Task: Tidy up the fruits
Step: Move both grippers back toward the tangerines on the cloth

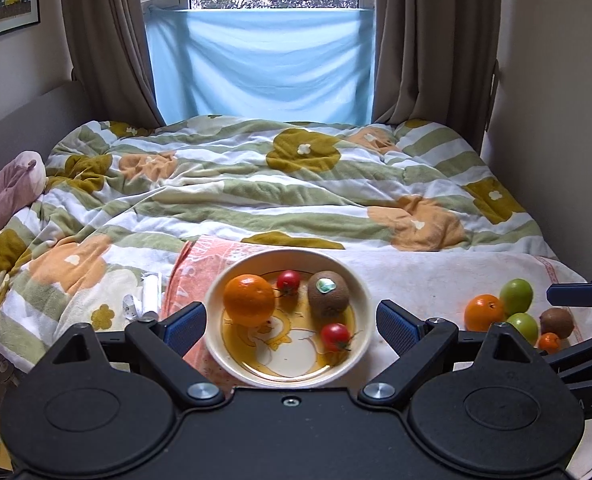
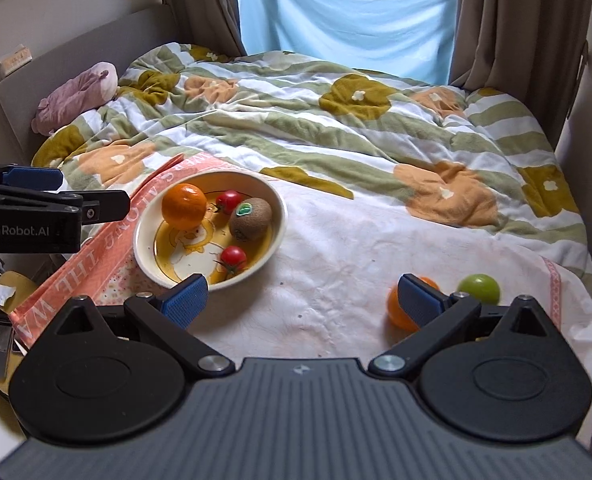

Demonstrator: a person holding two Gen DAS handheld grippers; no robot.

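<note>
A cream bowl (image 1: 360, 292) (image 2: 279, 208) on a white towel holds an orange (image 1: 249, 300) (image 2: 183, 206), a kiwi (image 1: 328, 294) (image 2: 250, 219) and two cherry tomatoes (image 1: 335, 336) (image 1: 288, 280). My left gripper (image 1: 291, 326) is open and empty, its fingers on either side of the bowl's near edge. To the right lie an orange (image 1: 484, 312) (image 2: 396, 310), two green fruits (image 1: 516, 296) (image 1: 526, 326), a kiwi (image 1: 556, 322) and a small orange fruit (image 1: 550, 342). My right gripper (image 2: 302, 304) is open and empty, low over the towel, its right finger in front of the loose orange.
The white towel with pink border (image 2: 336, 248) lies on a bed with a flowered quilt (image 1: 255, 184). A pink plush toy (image 2: 75, 96) lies by the headboard. Curtains and a blue cloth cover the window behind. Clutter sits beside the bed at the left.
</note>
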